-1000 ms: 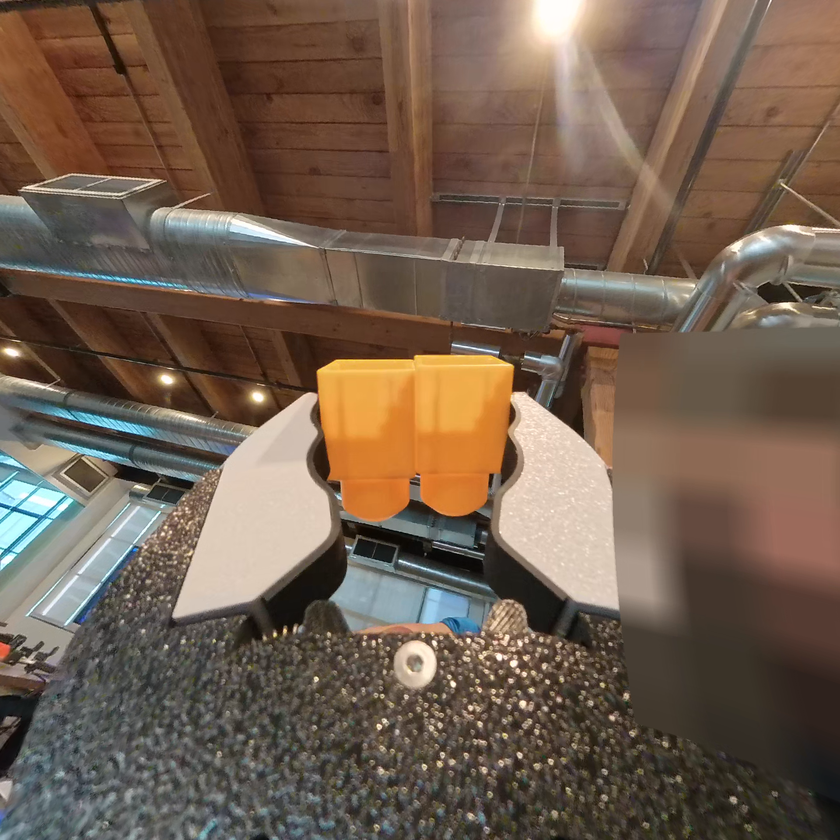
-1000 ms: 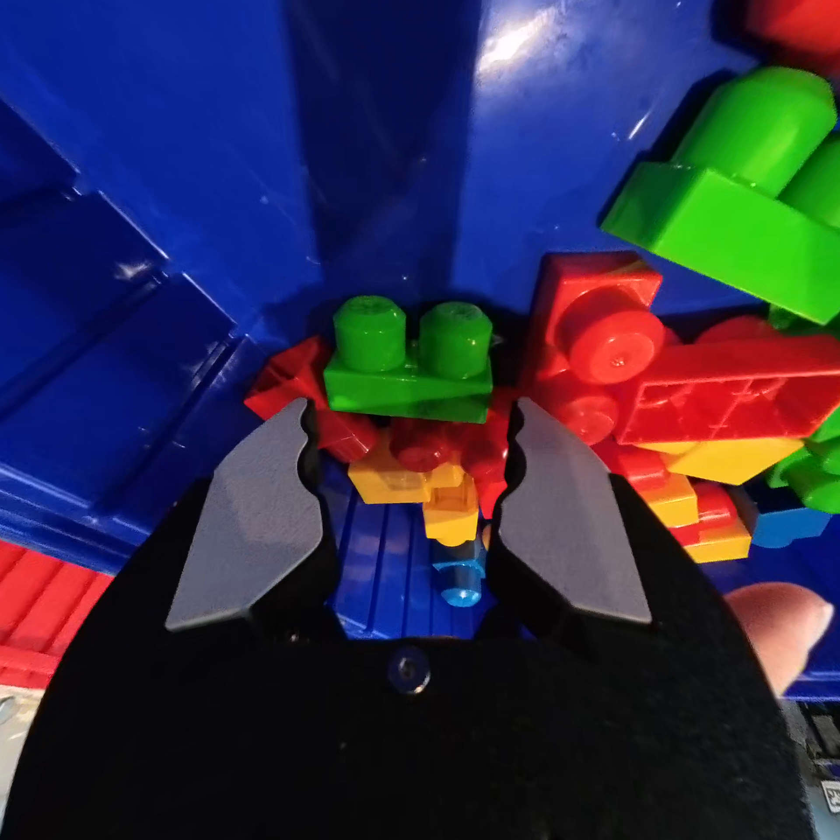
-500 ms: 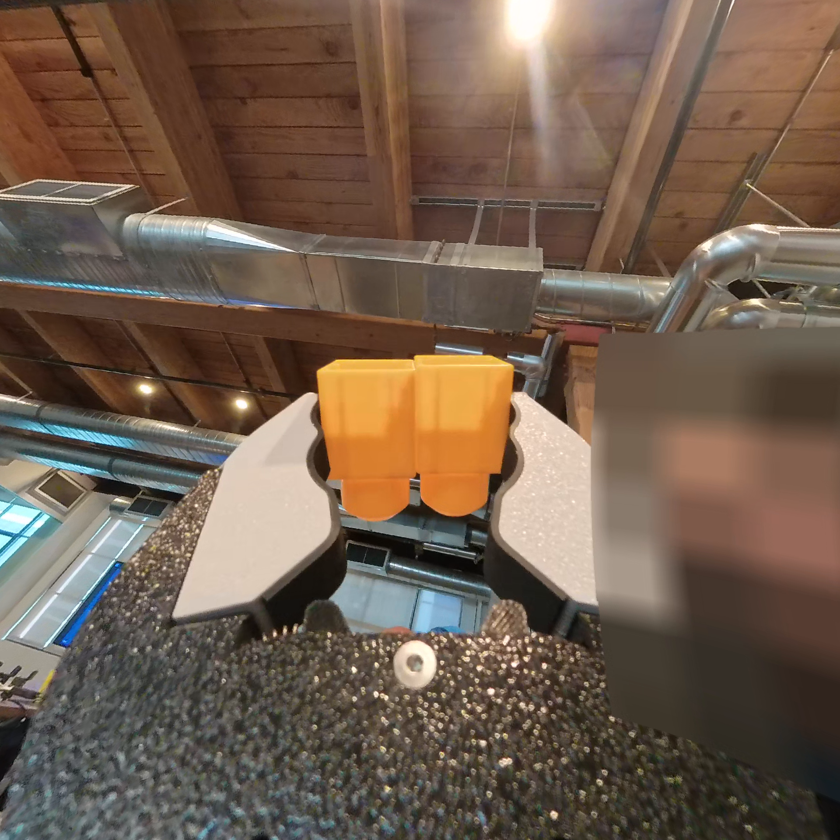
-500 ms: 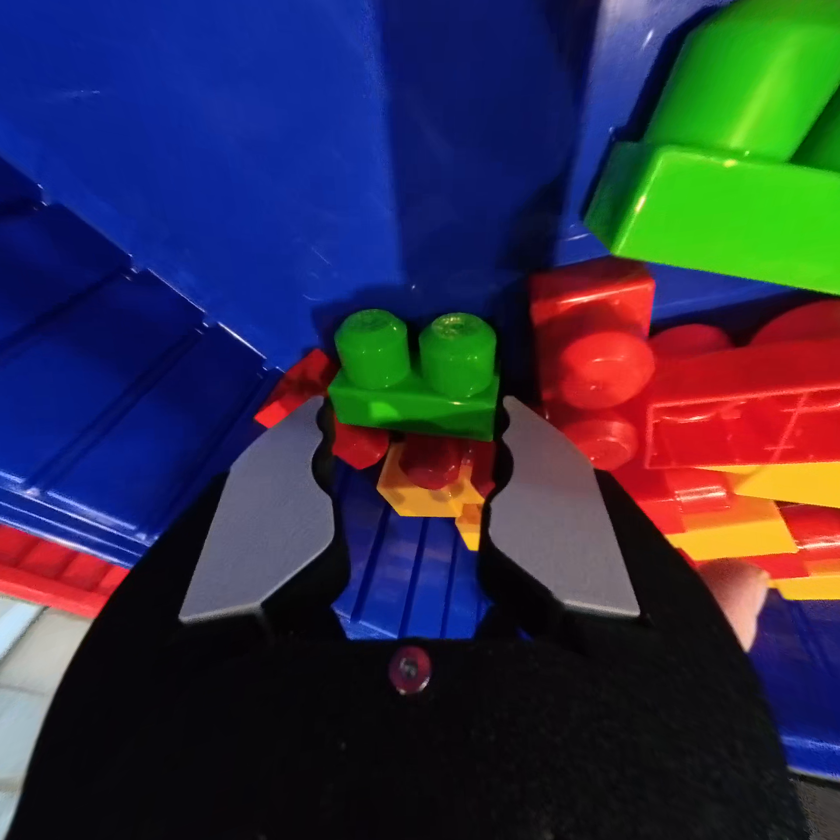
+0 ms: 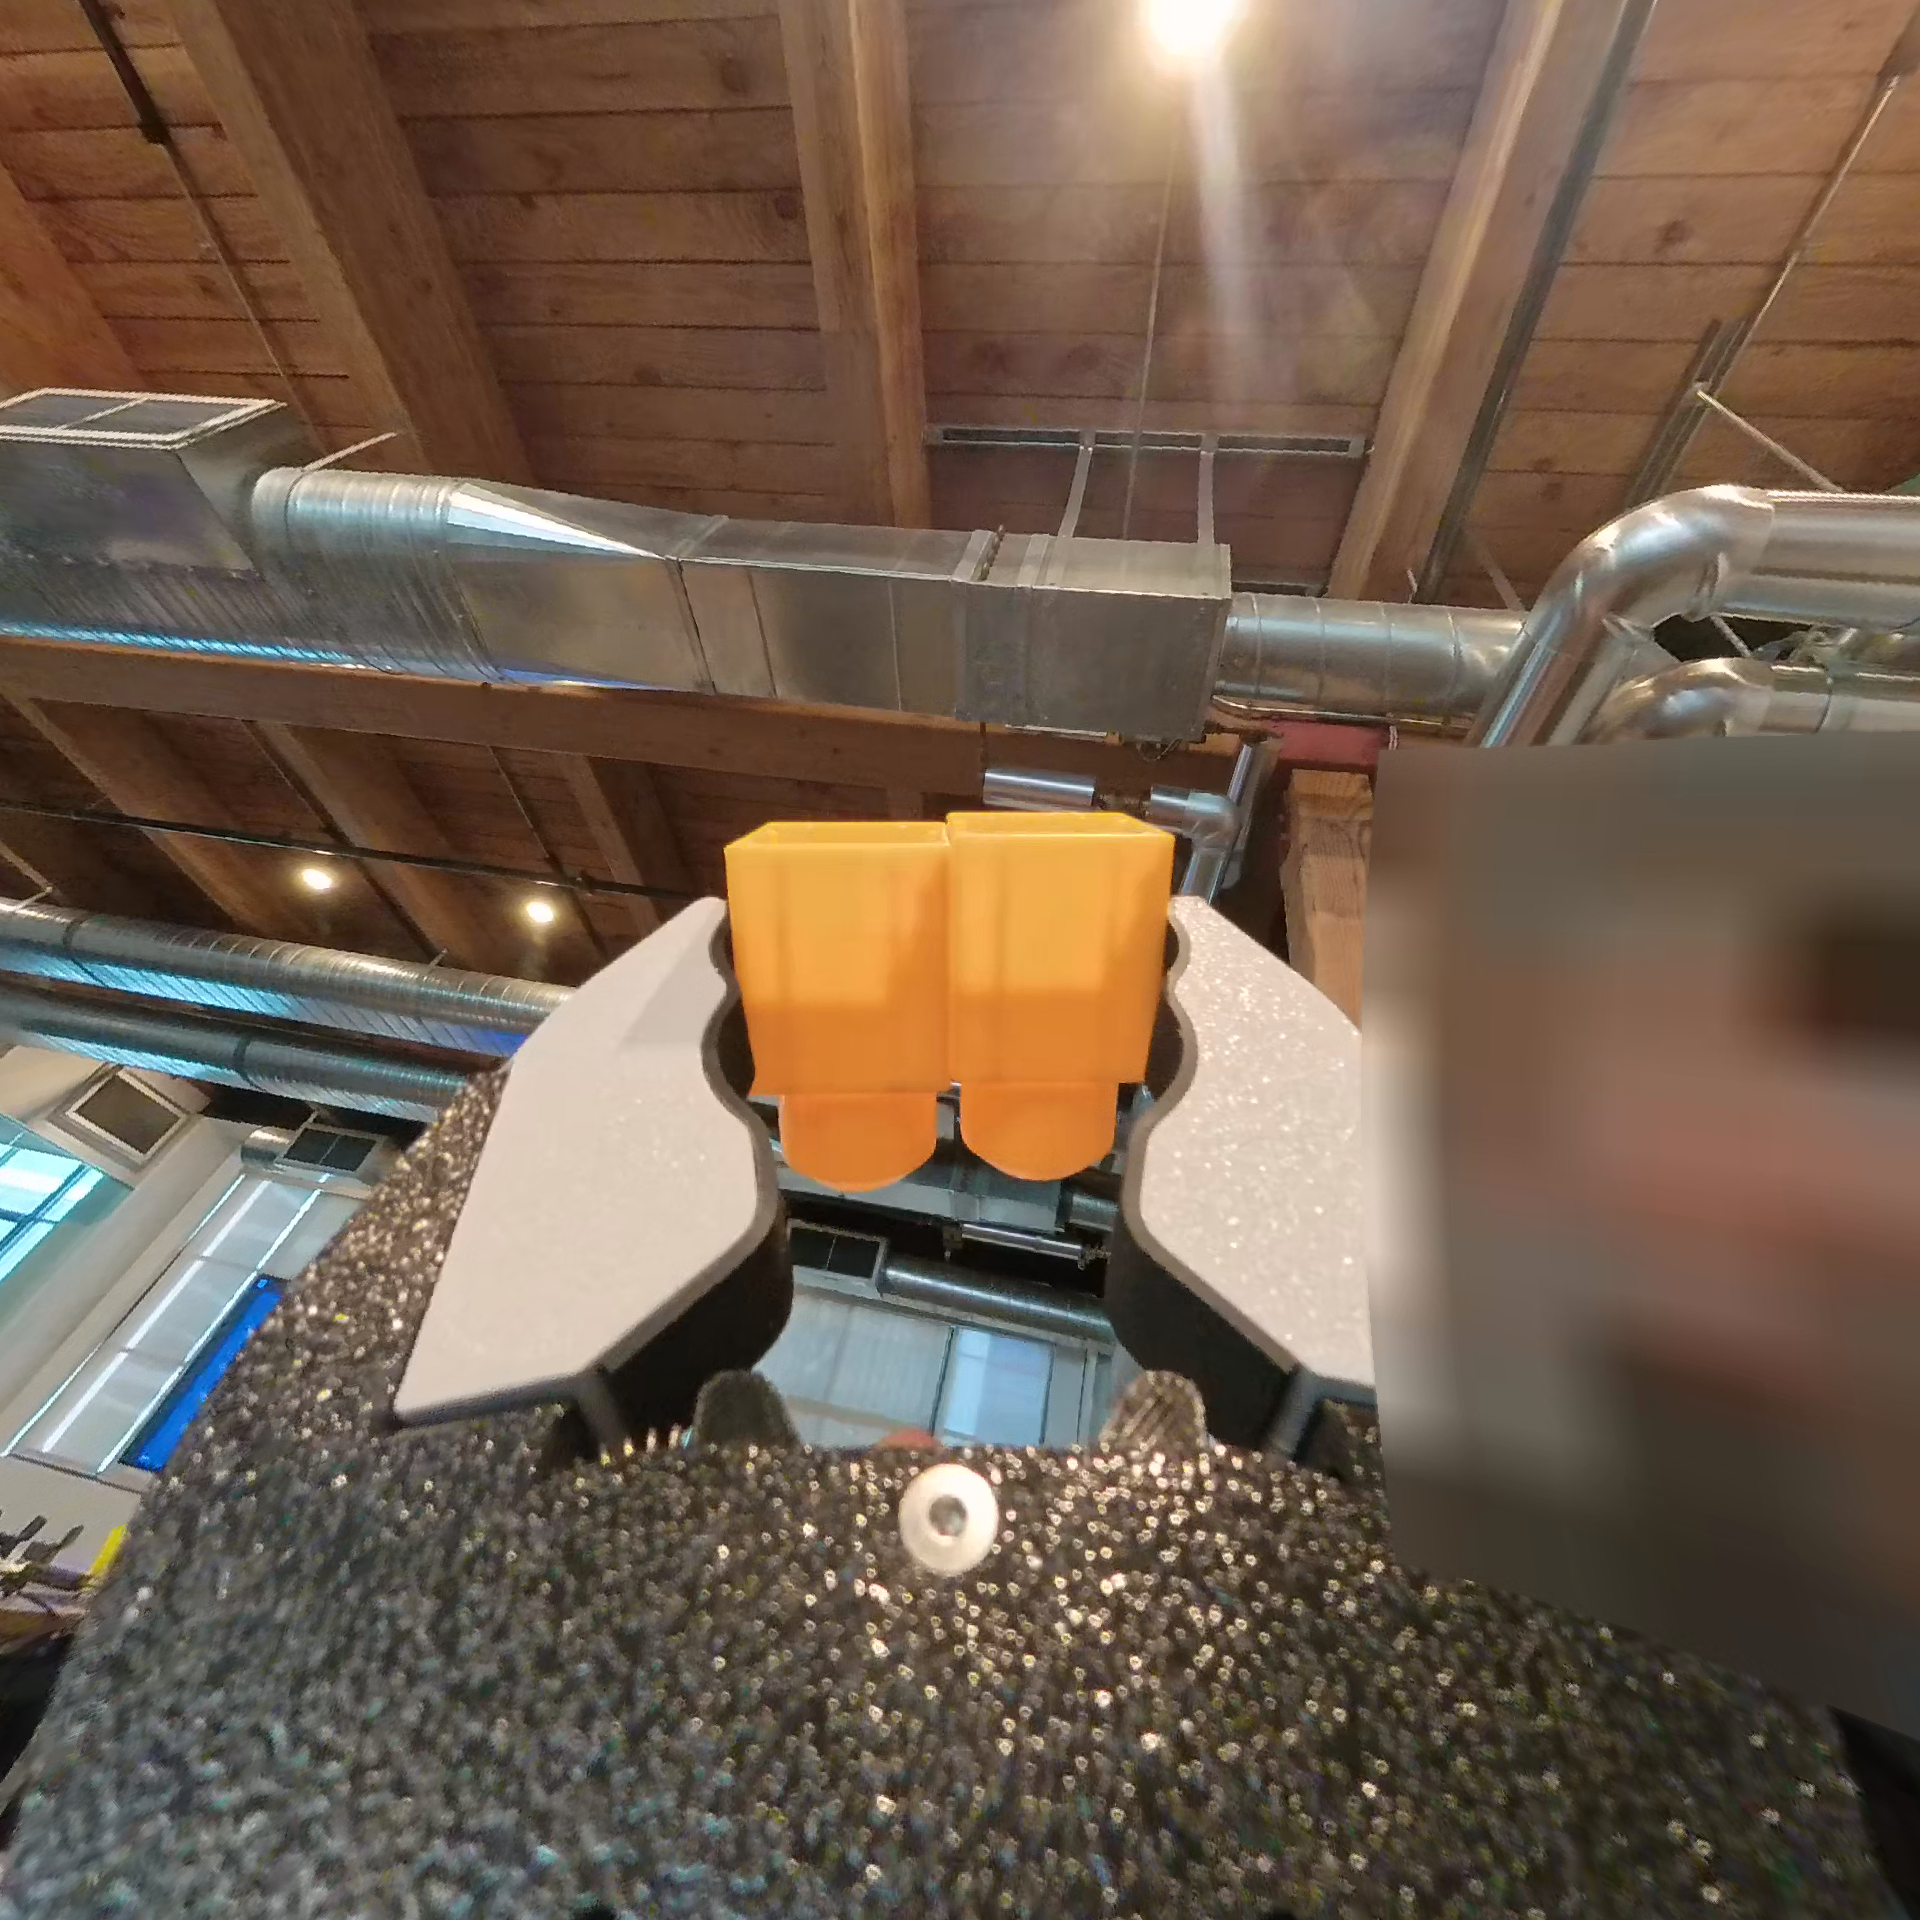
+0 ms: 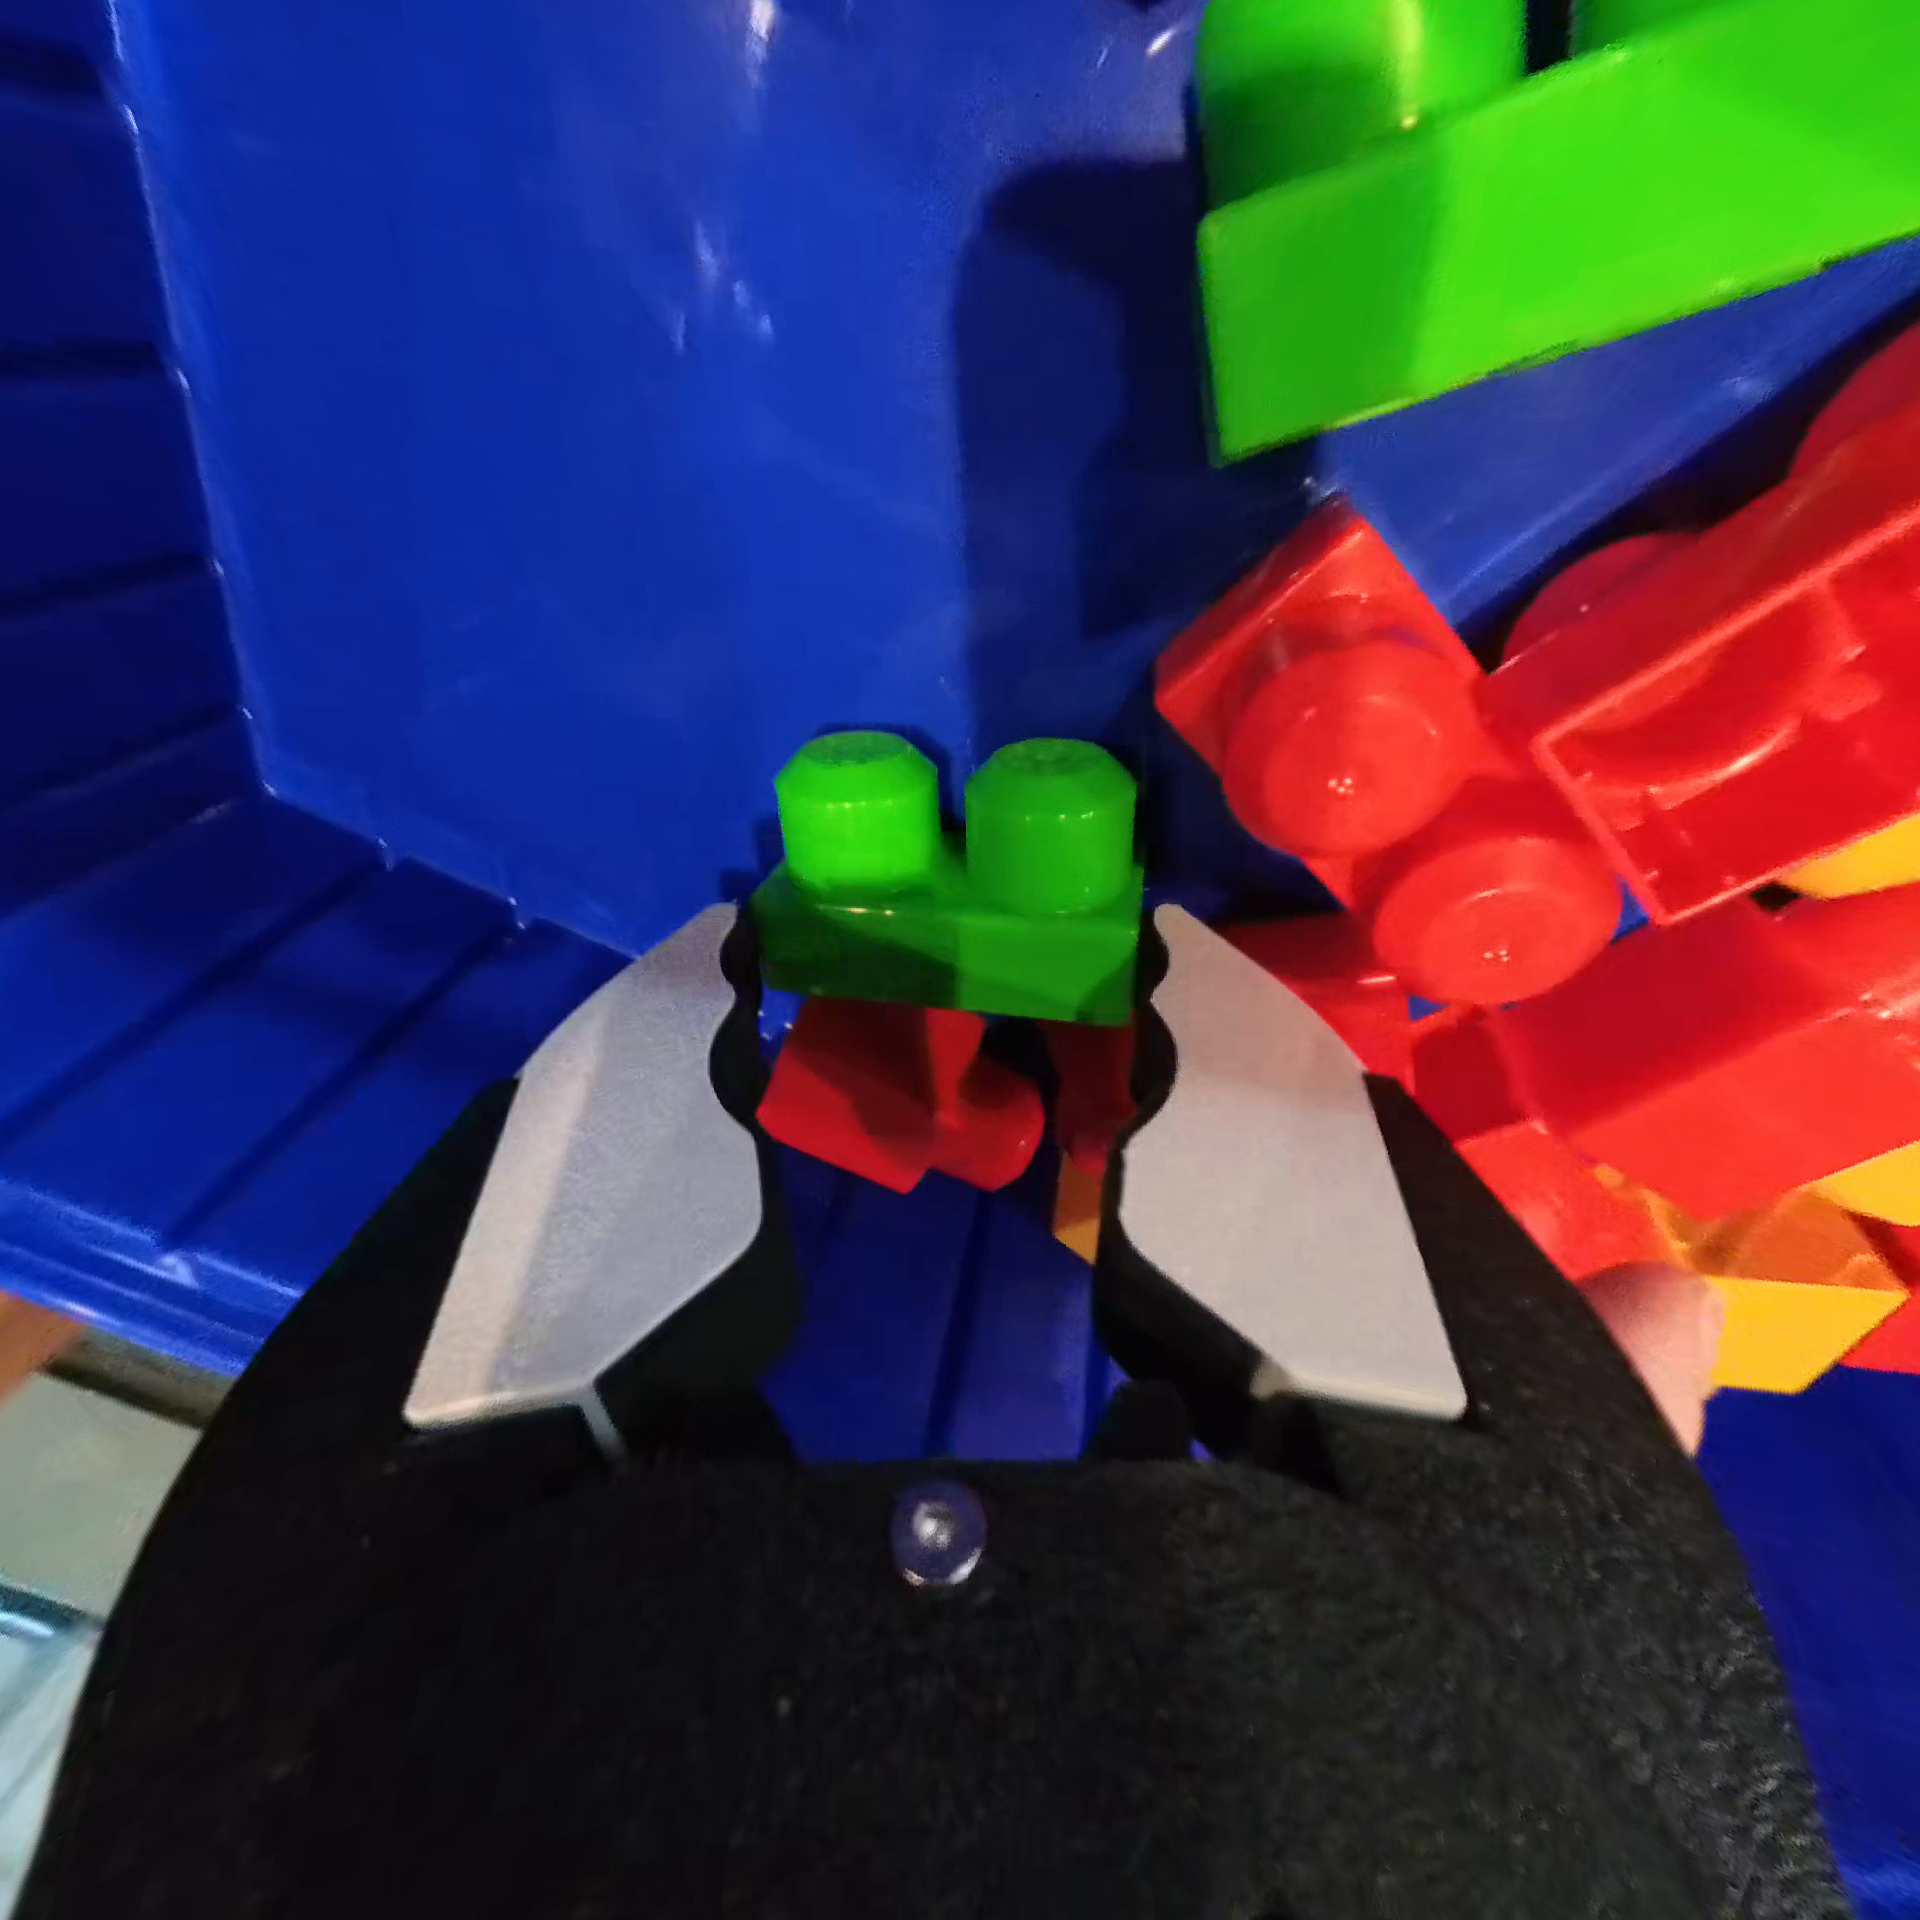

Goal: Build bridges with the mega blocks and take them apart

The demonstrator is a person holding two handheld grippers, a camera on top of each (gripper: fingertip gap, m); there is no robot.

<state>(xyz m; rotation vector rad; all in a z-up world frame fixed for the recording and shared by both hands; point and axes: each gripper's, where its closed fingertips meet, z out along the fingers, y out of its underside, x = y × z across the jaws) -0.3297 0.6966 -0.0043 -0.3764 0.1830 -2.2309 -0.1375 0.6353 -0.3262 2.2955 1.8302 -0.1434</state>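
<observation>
Bin [image 6: 540, 436], glossy blue moulded plastic, ribbed floor: holds the loose heap of blocks.
Ductwork [image 5: 831, 634], galvanised metal, running under wooden plank ceiling [image 5: 644, 239]; left wrist view points upward at it.
Large green plastic block [image 6: 1507, 218], upper right in bin, tilted.
Red studded plastic blocks [image 6: 1558, 831], piled at right over yellow pieces.
Orange two-stud plastic block [image 5: 945, 977]: pinched by left claw [image 5: 948, 997], studs toward camera, held aloft.
Small green two-stud plastic block [image 6: 951, 904]: gripped at its base between fingers of right claw [image 6: 943, 966], inside bin, above small red block [image 6: 894, 1112].
</observation>
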